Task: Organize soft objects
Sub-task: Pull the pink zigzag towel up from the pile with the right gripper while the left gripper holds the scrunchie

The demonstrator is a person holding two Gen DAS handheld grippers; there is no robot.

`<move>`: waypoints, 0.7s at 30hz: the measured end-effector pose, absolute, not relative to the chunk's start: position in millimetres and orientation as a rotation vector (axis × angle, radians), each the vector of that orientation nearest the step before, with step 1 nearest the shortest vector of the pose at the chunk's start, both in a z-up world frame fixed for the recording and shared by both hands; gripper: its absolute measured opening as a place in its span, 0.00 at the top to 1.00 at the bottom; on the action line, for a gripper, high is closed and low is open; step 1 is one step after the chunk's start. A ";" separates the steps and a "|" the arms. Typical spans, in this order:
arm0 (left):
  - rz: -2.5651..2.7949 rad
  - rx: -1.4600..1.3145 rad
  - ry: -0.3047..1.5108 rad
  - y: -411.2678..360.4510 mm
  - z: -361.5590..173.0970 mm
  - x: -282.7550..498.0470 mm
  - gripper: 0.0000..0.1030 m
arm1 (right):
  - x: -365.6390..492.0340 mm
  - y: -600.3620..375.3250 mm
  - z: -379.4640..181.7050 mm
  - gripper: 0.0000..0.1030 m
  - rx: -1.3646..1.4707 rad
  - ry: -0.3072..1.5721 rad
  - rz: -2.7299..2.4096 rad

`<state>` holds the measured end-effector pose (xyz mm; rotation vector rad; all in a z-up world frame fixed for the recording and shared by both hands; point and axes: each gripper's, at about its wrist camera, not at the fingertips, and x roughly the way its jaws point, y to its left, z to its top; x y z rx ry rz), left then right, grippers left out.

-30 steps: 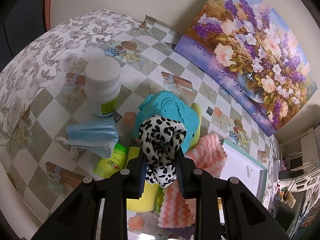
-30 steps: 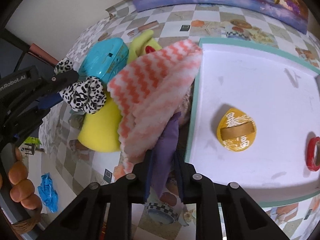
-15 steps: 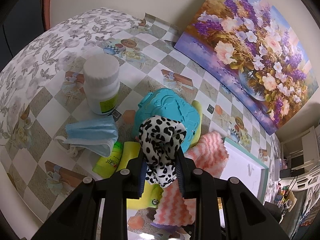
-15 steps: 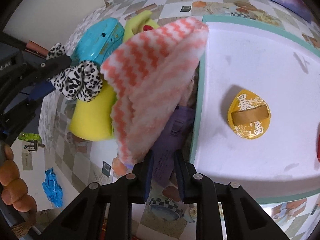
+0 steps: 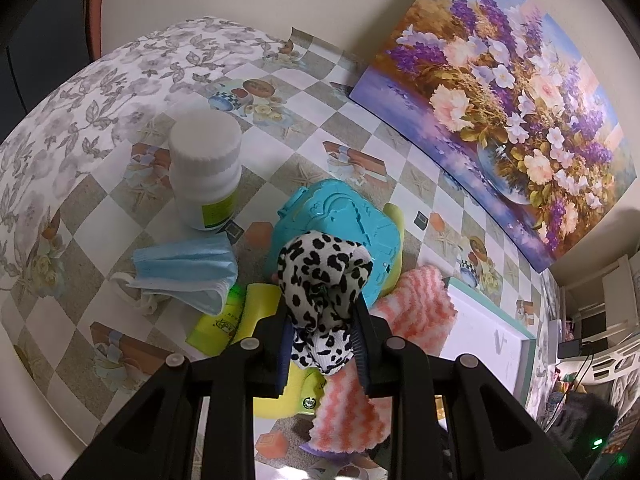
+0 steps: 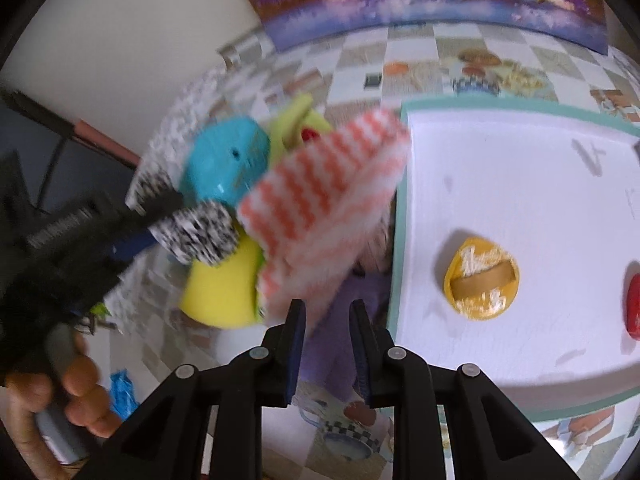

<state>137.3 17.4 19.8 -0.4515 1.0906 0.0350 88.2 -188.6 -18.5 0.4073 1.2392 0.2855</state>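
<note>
Left wrist view: looks steeply down on a bench (image 5: 120,236) covered with checkered oilcloth.
Left gripper (image 5: 323,336): fingers (image 5: 285,344) pinch a black-and-white spotted scrunchie (image 5: 322,280), held above the pile and clear of the bench.
Beneath the scrunchie: a turquoise plastic case (image 5: 352,216) resting on a yellow sponge (image 5: 260,316).
Striped cloth (image 5: 400,312): orange-and-white, raised to the right of the scrunchie, next to the tray edge.
White bottle (image 5: 206,172): upright, left of the turquoise case.
Blue face mask (image 5: 188,268): flat on the bench in front of the bottle, overlapping a green-yellow tube (image 5: 222,320).
Flower painting (image 5: 516,92): leans against the wall behind the bench.
White tray (image 5: 492,332): teal rim, right of the pile.

Right wrist view: motion-blurred on the left side.
Right gripper (image 6: 327,344): fingers (image 6: 296,344) slightly apart, with purple fabric (image 6: 340,320) between them; whether the pads press on it cannot be told.
Striped cloth (image 6: 320,208): hangs above and ahead of the fingers, over the purple fabric and beside the tray rim.
White tray (image 6: 520,200): holds a yellow round item (image 6: 482,280) with a brown band and, at the right edge, a red item (image 6: 634,312).
Left gripper with scrunchie (image 6: 196,236): at the left, in front of the turquoise case (image 6: 228,164) and yellow sponge (image 6: 224,292).
Person's hand (image 6: 48,400): visible at the lower left, wrapped around the left gripper's handle.
</note>
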 end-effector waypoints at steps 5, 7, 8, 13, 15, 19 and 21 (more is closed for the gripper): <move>0.034 -0.451 1.092 16.3 19.4 137.5 0.74 | 96.1 -191.3 -21.3 0.50 0.461 1.214 0.276; 0.035 -0.451 1.092 16.2 19.3 137.4 0.74 | 100.2 -187.1 -25.7 0.50 0.443 1.219 0.263; 0.035 -0.451 1.093 16.1 19.2 137.4 0.74 | 102.8 -183.9 -28.4 0.50 0.426 1.221 0.254; 0.036 -0.443 1.093 15.4 18.2 137.1 0.74 | 108.8 -173.5 -34.5 0.71 0.376 1.213 0.258; 0.037 -0.441 1.095 14.8 17.4 137.5 0.74 | 109.4 -172.7 -34.8 0.83 0.361 1.206 0.252; 0.034 -0.438 1.093 14.6 17.4 137.7 0.74 | 107.6 -174.6 -28.7 0.94 0.341 1.176 0.236; 0.030 -0.438 1.089 14.2 18.8 137.4 0.74 | 104.9 -177.7 -18.0 0.94 0.353 1.137 0.243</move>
